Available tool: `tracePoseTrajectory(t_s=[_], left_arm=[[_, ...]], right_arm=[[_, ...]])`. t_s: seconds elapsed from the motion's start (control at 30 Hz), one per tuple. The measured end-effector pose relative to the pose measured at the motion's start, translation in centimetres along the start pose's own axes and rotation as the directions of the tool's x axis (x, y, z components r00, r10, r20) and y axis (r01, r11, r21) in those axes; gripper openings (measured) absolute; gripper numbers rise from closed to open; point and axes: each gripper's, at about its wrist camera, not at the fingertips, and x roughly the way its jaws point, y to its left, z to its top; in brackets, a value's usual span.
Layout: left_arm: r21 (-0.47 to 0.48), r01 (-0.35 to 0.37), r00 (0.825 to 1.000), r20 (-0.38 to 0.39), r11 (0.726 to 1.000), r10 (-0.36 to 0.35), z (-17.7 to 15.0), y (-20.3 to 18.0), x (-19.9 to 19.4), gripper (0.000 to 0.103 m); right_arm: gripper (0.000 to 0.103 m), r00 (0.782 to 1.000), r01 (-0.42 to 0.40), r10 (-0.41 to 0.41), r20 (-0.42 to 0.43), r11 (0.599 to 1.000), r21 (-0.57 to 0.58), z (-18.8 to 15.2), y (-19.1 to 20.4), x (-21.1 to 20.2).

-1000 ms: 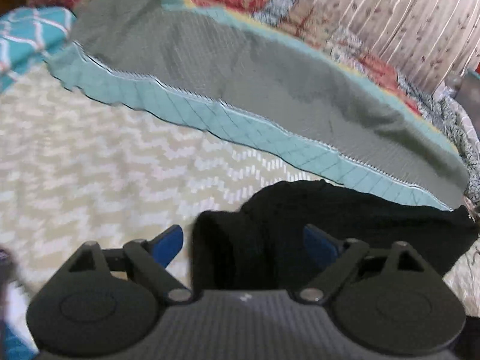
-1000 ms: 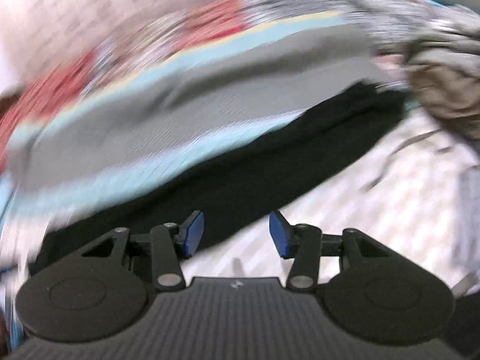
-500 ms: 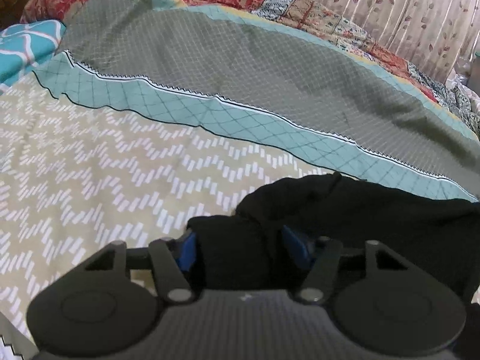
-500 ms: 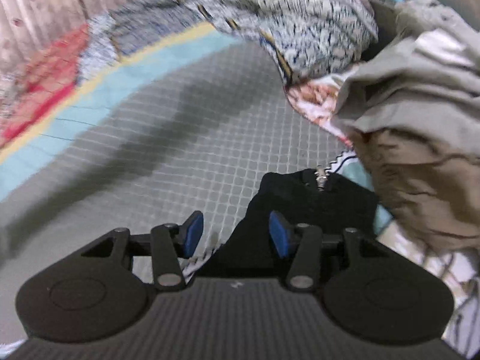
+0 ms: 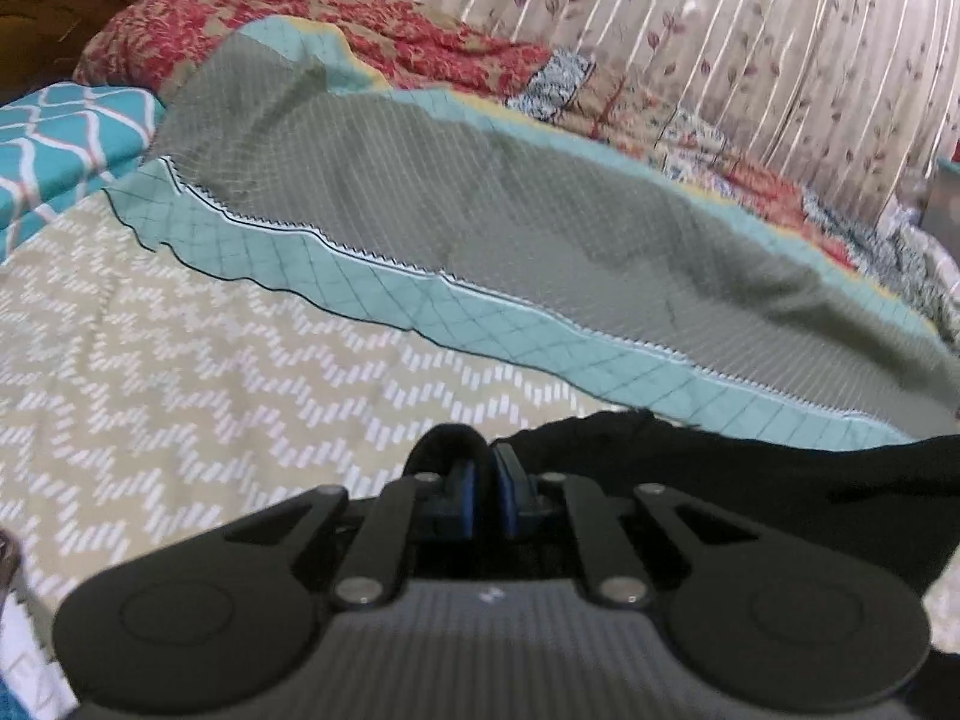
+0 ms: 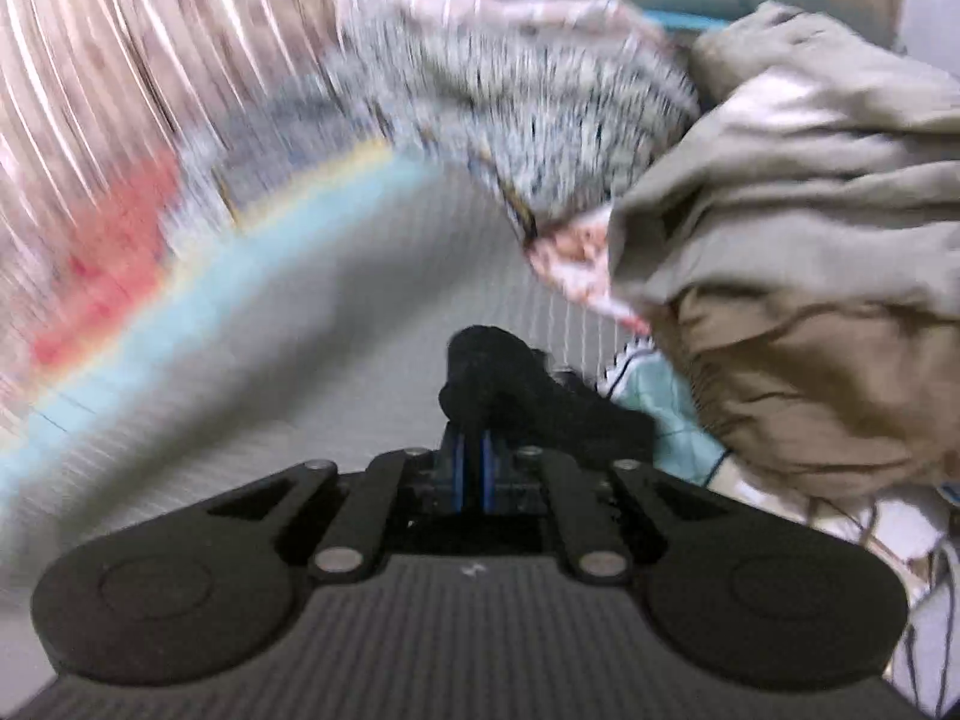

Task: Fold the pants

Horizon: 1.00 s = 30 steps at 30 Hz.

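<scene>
Left gripper: clenched on pants
Right gripper: clenched on pants
Writing: none legible
Under pants: bedspread

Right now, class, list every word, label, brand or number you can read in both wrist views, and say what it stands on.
No text reads for certain.
Grey letters on the white strip, bottom-left corner of the left view: too blurred to read.
Tiny white mark on the body of the left tongs and of the right tongs: too small to read.
</scene>
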Motion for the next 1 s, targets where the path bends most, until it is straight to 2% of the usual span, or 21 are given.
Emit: tracePoseTrajectory(t_s=[0.1,0.2,0.33,0.47,0.53,0.6,0.67,0.73,0.77,0.8,0.83,0.87,0.93,1.0], left_arm=[[-0.006,0.027,0.999,0.028,1.0,-0.027,-0.1,0.2,-2.9,0.007],[0.0,0.05,0.997,0.051,0.999,-0.05,-1.0,0.2,-6.0,0.007],[0.014,0.095,0.992,0.077,0.995,-0.096,-3.0,0.7,-10.9,0.007],[0.02,0.13,0.989,0.074,0.991,-0.131,-6.1,1.8,-15.5,0.007],[0.014,0.142,0.988,0.058,0.99,-0.143,-7.8,2.5,-17.3,0.008],[0.003,0.155,0.988,0.026,0.988,-0.155,-9.7,3.2,-18.4,0.014],[0.002,0.106,0.993,-0.041,0.994,-0.106,-11.8,3.9,-18.2,0.033],[-0.026,0.063,0.994,-0.09,0.998,-0.065,-13.3,5.0,-17.8,0.039],[-0.057,0.068,0.991,-0.108,0.996,-0.074,-13.6,5.7,-17.9,0.039],[-0.091,0.072,0.99,-0.118,0.993,-0.083,-13.8,6.4,-18.2,0.04],[-0.128,0.078,0.989,-0.115,0.989,-0.093,-13.9,7.2,-18.8,0.044],[-0.158,0.082,0.99,-0.102,0.984,-0.099,-13.9,7.9,-19.4,0.049],[-0.218,0.085,0.992,-0.07,0.972,-0.103,-13.5,9.4,-20.5,0.054],[-0.276,0.103,0.99,-0.062,0.956,-0.124,-13.1,10.4,-20.9,0.056]], right_arm=[[0.008,0.994,-0.1,0.096,0.047,0.992,0.075,0.3,-3.1,-6.5],[0.008,0.98,-0.184,0.17,0.107,0.973,0.139,-0.4,-6.6,-12.8],[0.008,0.965,-0.235,0.205,0.161,0.952,0.195,-3.2,-11.6,-20.6],[0.008,0.961,-0.241,0.189,0.203,0.931,0.275,-7.5,-18.4,-26.1],[0.009,0.965,-0.223,0.159,0.208,0.916,0.335,-10.7,-22.4,-28.6],[0.009,0.974,-0.194,0.127,0.189,0.895,0.401,-13.6,-25.9,-29.4],[0.015,0.995,-0.069,0.027,0.1,0.89,0.452,-16.7,-28.7,-28.7],[0.023,0.997,0.073,-0.067,-0.031,0.857,0.51,-19.3,-31.1,-27.2],[0.025,0.996,0.087,-0.075,-0.045,0.831,0.549,-20.5,-32.1,-27.1],[0.031,0.994,0.106,-0.104,-0.038,0.812,0.574,-21.0,-32.4,-27.3],[0.04,0.989,0.133,-0.148,-0.024,0.792,0.595,-21.4,-32.7,-27.8],[0.044,0.987,0.131,-0.159,-0.009,0.783,0.608,-21.4,-32.9,-28.3],[0.046,0.983,0.123,-0.181,0.03,0.774,0.621,-20.9,-32.7,-29.0],[0.046,0.968,0.123,-0.23,0.105,0.791,0.599,-20.3,-31.8,-30.7]])
